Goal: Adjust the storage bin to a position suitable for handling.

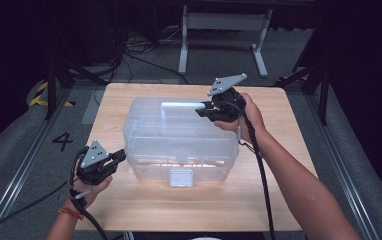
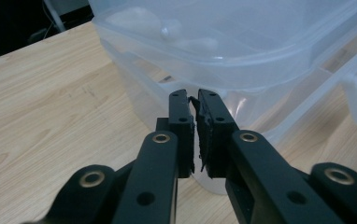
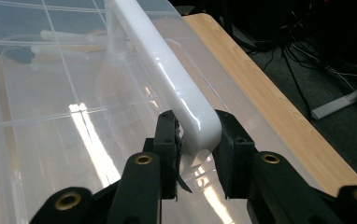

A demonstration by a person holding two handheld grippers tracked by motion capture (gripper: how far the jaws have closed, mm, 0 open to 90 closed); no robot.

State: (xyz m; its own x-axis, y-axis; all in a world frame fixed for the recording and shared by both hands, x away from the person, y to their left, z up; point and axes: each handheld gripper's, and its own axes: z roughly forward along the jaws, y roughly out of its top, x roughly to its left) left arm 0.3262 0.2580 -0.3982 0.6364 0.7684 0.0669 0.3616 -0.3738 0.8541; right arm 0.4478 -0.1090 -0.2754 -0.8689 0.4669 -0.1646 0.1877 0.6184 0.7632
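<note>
Now right claw (image 3: 197,140) on handle (image 3: 167,70)

Left gripper (image 1: 120,156) and right gripper (image 1: 202,110) were black, each topped by a grey three-cornered plate with small dark holes. Black jaws carried brass-ringed screw holes; pads looked frayed at the edges. Black cables trailed back along bare forearms. Left wrist wore an orange-red bracelet (image 1: 70,213).

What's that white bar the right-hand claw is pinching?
In the middle of the wooden table stands a clear plastic box. On its lid lies a handle, clamped by the right gripper; it is opaque white, unlike the see-through plastic around it.
</note>
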